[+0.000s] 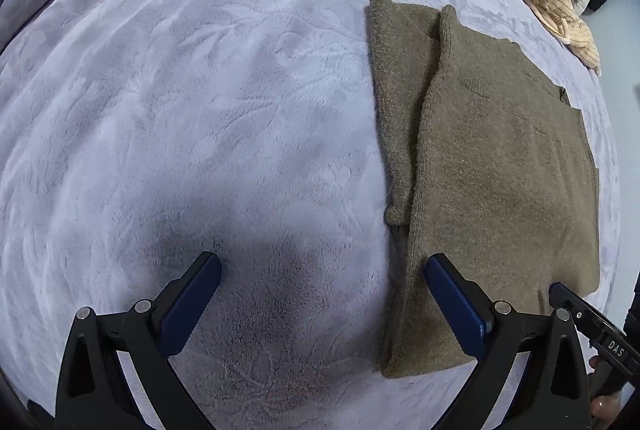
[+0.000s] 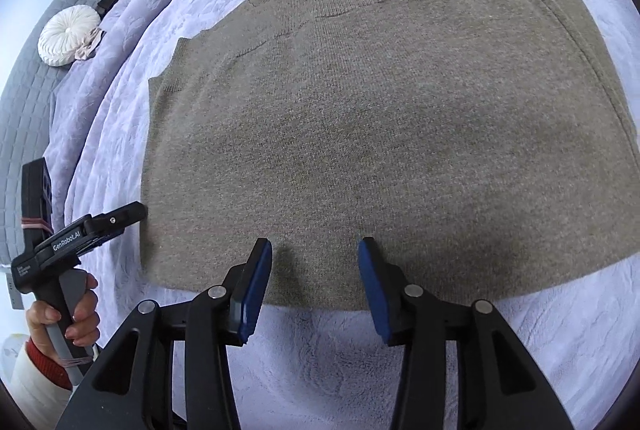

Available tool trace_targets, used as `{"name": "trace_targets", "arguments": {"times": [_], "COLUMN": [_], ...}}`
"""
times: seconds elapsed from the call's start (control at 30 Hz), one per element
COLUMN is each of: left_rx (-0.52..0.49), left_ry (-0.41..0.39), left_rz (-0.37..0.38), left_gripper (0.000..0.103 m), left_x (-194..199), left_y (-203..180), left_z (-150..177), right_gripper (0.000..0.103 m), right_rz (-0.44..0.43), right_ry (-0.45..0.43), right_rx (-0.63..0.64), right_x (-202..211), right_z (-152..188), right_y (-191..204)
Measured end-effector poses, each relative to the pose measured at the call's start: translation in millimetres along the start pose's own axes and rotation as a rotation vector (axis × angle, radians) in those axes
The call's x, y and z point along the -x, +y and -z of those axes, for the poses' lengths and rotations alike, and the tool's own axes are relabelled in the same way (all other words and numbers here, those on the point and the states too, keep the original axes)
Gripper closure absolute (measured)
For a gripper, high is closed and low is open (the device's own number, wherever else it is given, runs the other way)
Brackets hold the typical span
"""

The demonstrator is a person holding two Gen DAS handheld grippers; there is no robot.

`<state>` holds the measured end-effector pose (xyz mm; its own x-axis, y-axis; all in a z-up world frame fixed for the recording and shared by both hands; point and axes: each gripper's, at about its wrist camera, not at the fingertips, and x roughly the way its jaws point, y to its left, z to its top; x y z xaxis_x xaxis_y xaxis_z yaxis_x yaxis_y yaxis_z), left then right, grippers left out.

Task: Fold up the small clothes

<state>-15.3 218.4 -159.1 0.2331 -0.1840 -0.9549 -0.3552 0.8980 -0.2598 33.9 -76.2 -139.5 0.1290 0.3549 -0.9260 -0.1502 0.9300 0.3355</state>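
While the olive knit sweater (image 2: 380, 118) lay flat on the pale lavender fleece blanket (image 1: 180, 110), partly folded with one sleeve turned in along its side, I had both grippers above it. My right gripper (image 2: 316, 250) hovered over the near hem, its blue pads parted and pressing on nothing. My left gripper (image 1: 322, 264) stood spread wide at the sweater's edge, one finger over the knit, the other over bare blanket. Beyond, a cream striped garment (image 1: 552, 2) sat heaped.
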Motion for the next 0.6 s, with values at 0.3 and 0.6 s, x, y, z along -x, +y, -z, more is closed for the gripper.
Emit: {"name": "trace_targets", "arguments": {"times": [0.3,0.6], "left_rx": [0.070,0.209], "left_ry": [0.057,0.138], "left_rz": [0.146,0.408], "left_gripper": [0.000,0.000], "left_x": [14.0,3.9], "left_y": [8.4,-6.3], "left_z": [38.9,67.1], "right_gripper": [0.054,0.055], "right_rz": [-0.327,-0.553], "right_ry": [0.129,0.129], "right_rx": [-0.042,-0.459], "right_x": [-16.5,-60.7], "right_z": [23.7,34.6], "right_y": [33.7,-2.7]}}
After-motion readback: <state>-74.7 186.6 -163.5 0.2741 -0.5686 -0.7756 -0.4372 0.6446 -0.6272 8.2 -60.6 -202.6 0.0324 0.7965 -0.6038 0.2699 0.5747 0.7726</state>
